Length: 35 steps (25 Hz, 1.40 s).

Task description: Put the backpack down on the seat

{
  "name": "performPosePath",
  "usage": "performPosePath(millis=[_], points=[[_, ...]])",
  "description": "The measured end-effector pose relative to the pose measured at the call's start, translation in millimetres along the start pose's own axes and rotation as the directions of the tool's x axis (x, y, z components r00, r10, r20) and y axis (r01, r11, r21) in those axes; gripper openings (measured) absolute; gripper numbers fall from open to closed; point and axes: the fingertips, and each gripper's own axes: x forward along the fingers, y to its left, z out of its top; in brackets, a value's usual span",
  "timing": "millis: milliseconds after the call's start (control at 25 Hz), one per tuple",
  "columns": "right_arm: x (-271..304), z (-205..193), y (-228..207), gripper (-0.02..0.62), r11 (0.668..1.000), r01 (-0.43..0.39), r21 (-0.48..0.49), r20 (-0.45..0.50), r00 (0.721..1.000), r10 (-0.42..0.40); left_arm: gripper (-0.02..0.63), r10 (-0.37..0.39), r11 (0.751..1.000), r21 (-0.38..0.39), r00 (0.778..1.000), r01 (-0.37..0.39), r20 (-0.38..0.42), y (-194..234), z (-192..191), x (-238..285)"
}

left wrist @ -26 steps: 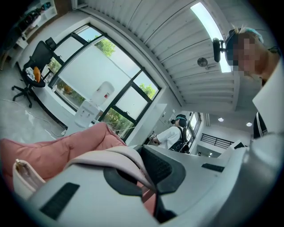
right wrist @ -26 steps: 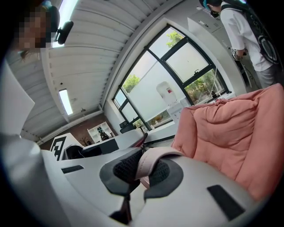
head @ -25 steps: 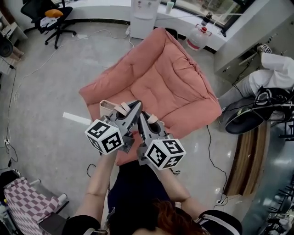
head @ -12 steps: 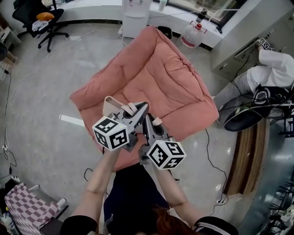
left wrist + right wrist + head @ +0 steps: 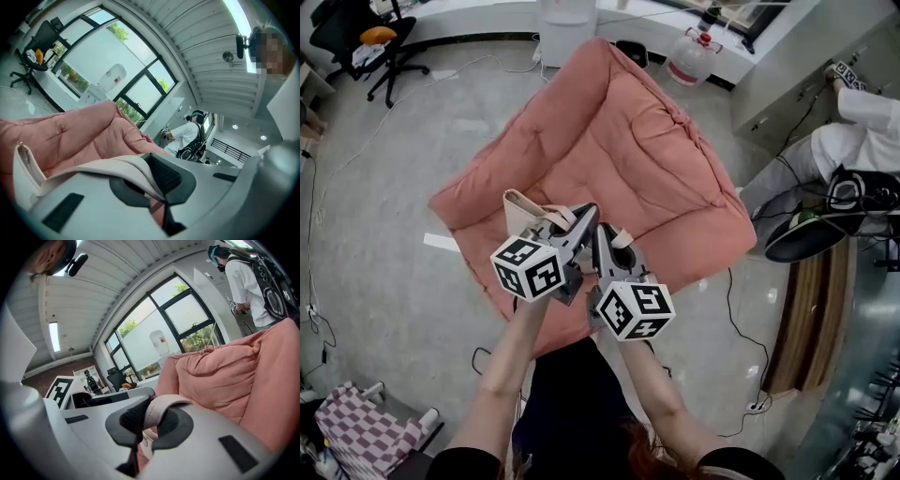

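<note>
Backpack (image 5: 517, 214) — one, two tools (image 5: 586, 213) (image 5: 602, 231), one seat (image 5: 656, 150)

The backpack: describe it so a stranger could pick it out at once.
Find the big pink cushioned seat in the middle of the floor. At its near edge, the backpack is held by the left gripper and the right gripper, both shut on its straps. It is the only pale beige thing against the pink cushion.

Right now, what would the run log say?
left gripper: shut on backpack strap | right gripper: shut on second strap | backpack: over pink seat
</note>
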Motion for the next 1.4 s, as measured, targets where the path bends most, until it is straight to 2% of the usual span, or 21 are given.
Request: performPosePath(millis=[160, 360, 480, 600, 720, 960, 1200, 1400], points=[[15.2, -7.3, -11.5, 0.035, 0.998, 0.005, -0.056, -0.01, 1.0, -0.006, 0.018, 0.018, 1.0, -0.001, 1.0, -0.018, 0.004, 18.4, -6.9, 10.2], [30.4, -25.9, -26.6, 0.035, 0.999, 0.018, -0.042, -0.043, 0.999, -0.02, 0.018, 0.077, 0.997, 0.02, 0.997, -0.077, 0.002, 40.6, -22.2, 16.7], [34.7, -46.5, -39.6, 0.035, 1.0, 0.028, -0.002, -0.092, 0.995, -0.029, 0.018, 0.119, 0.992, 0.037, 0.992, -0.118, -0.035, 53.0, -41.5, 20.1], [36.2, -70.6, -54.6, 0.035, 0.998, 0.052, 0.046, -0.156, 0.987, -0.044, 0.018, 0.163, 0.986, 0.059, 0.982, -0.157, -0.101, 64.4, -66.3, 23.6], [34.5, -91.9, -65.4, 0.035, 0.993, 0.096, 0.071, -0.219, 0.973, -0.078, 0.018, 0.198, 0.98, 0.049, 0.967, -0.192, -0.158, 73.9, -88.5, 22.4], [28.0, -119.8, -82.9, 0.035, 0.982, 0.171, 0.086, -0.299, 0.944, -0.138, 0.018, 0.263, 0.964, 0.024, 0.942, -0.264, -0.206, 85.4, -120.7, 15.2], [21.5, -135.8, -85.4, 0.035, 0.975, 0.204, 0.083, -0.319, 0.933, -0.168, 0.02, 0.288, 0.957, 0.033, 0.926, -0.288, -0.243, 90.6, -136.3, 6.5], [19.5, -142.8, -91.8, 0.04, 0.955, 0.233, 0.185, -0.319, 0.933, -0.166, 0.02, 0.296, 0.954, 0.025, 0.917, -0.3, -0.269, 94.8, -144.7, 2.9]])
